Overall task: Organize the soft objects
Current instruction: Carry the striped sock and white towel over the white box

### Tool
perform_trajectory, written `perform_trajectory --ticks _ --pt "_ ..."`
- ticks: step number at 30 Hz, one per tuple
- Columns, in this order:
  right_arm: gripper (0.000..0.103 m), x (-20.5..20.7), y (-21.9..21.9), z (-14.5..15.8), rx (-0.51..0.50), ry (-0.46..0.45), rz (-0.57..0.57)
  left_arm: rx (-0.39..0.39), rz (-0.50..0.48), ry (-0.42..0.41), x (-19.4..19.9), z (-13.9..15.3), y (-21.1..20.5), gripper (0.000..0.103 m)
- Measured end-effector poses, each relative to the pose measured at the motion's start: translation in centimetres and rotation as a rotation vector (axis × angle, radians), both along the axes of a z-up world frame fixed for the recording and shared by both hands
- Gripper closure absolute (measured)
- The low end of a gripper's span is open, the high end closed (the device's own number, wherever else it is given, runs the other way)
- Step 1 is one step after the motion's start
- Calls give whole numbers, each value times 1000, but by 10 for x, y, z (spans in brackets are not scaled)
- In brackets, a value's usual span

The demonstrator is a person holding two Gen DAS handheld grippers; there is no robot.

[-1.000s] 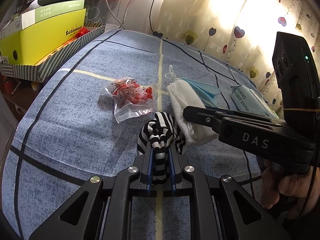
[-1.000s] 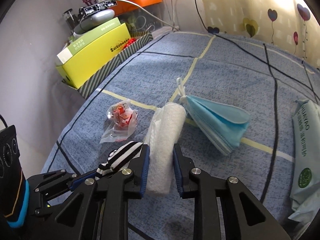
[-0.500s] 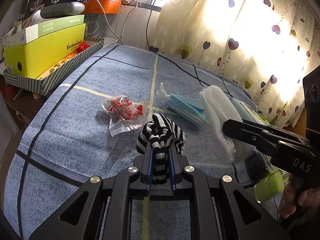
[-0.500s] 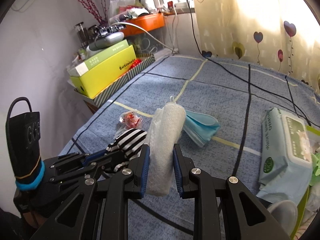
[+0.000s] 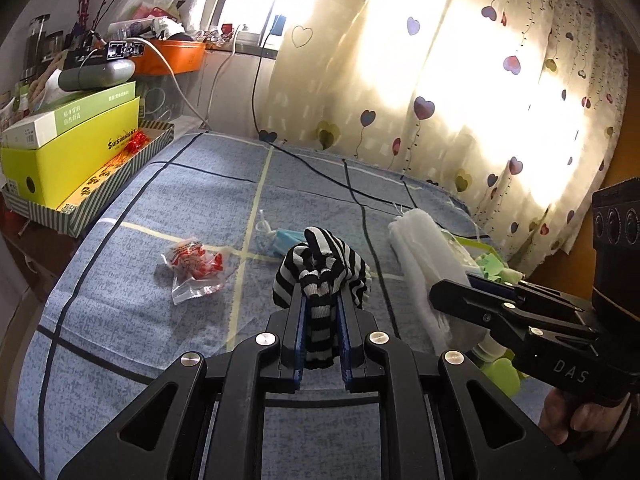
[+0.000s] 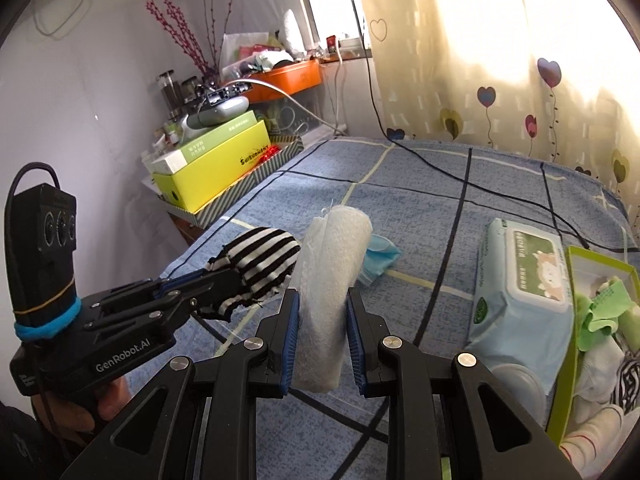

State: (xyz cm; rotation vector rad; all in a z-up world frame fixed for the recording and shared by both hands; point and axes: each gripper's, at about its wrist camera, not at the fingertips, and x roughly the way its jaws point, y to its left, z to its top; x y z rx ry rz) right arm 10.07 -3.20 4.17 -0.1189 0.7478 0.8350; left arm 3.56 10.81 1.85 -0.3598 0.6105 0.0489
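Note:
My left gripper is shut on a black-and-white striped sock and holds it above the blue bedspread. It also shows in the right wrist view, held by the left gripper. My right gripper is shut on a rolled white cloth, held up in the air; the cloth shows in the left wrist view with the right gripper. A green box at the right holds socks and soft items.
On the bed lie a blue face mask, a clear packet of red sweets and a wet-wipes pack. A yellow box on a striped tray stands at the left. A black cable crosses the bed. Curtains hang behind.
Both grippers have lifted off the bed with their loads. The right gripper carried the white cloth up and to the right, toward the green box. The left rose with the sock.

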Motion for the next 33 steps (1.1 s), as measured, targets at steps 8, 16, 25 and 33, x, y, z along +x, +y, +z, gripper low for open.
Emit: perform_trajectory --ticks 8,16,25,33 --pt "81 -5 -43 12 38 -34 -53 26 -48 -23 3 16 -31 89" --pt "81 -8 -81 17 71 -52 -99 45 -93 -37 8 27 -62 89" --pt "81 -6 -110 18 100 -57 -145 59 -137 -38 17 33 -86 89" --pt "81 -7 -130 21 116 -63 -183 73 -166 -39 22 38 -103 89"
